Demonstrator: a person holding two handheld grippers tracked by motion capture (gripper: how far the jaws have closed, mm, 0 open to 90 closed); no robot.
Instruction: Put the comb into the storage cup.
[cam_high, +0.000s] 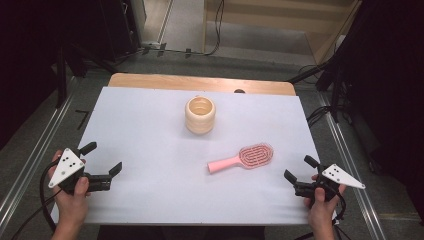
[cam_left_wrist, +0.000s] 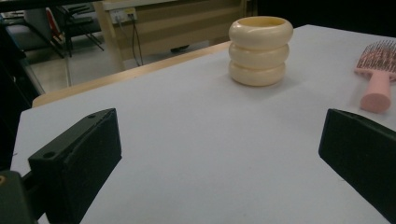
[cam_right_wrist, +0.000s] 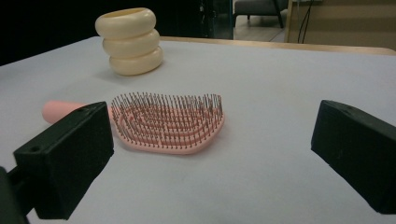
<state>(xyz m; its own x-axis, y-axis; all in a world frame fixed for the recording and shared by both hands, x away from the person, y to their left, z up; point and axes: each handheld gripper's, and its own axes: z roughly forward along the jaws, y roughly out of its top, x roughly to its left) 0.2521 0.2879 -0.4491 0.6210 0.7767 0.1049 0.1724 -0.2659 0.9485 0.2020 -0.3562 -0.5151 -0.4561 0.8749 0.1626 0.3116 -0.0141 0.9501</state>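
A pink hairbrush lies bristles up on the white table sheet, right of centre, its handle pointing left. Behind it a cream ribbed cup stands upright and looks hollow. My left gripper rests near the front left corner, open, nothing between its jaws. At the front right, my right gripper is open too, with the brush's head a short way ahead of its jaws.
The sheet covers a wooden table whose bare far edge shows at the back. Dark stands and cables surround the table on the floor. Metal rails run along both sides.
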